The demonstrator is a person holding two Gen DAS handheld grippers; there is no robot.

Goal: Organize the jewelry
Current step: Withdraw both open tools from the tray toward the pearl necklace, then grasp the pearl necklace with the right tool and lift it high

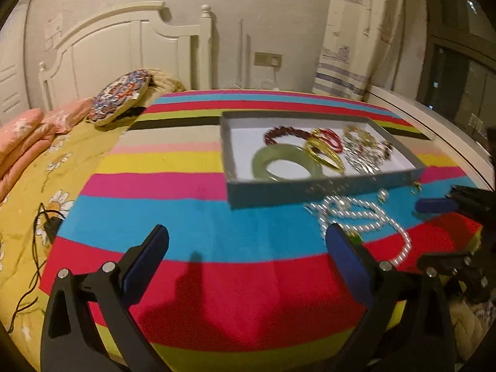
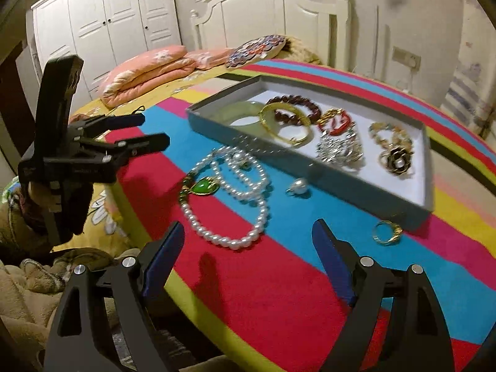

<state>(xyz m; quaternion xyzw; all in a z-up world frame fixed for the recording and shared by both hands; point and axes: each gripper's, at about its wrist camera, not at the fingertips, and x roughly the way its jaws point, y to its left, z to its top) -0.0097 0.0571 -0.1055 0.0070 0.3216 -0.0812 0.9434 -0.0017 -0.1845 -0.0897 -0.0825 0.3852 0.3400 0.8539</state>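
Striped cloth (image 2: 272, 279), fuzzy, in bands of red, blue, pink, yellow and lime, spread over the bed. Grey cardboard tray (image 2: 365, 186), shallow, white inside, set on that cloth. Inside the tray: smooth pale-green jade bangle (image 1: 279, 161), dark red bead bracelet (image 2: 297, 108), shiny gold bangle (image 2: 288, 130), red-and-gold bracelet (image 2: 336, 121), glittery silver piece (image 2: 339, 152), black-and-gold flower brooch (image 2: 398, 161).

Just outside the tray's near wall, on the blue and red bands: pearl necklace (image 2: 235, 198), round white beads in loose overlapping loops, with a glossy green pendant (image 2: 203, 187) in gold setting. Beside it, nearer the tray, a single round pearl earring (image 2: 299, 186). Close to the tray's near corner, a gold ring (image 2: 386, 232).

Left gripper (image 1: 248, 245): angled down toward the cloth short of the tray, blue-padded black fingers spread wide, nothing between them. Right gripper (image 2: 248, 241): tilted down over the necklace, jaws wide apart, gripping nothing.
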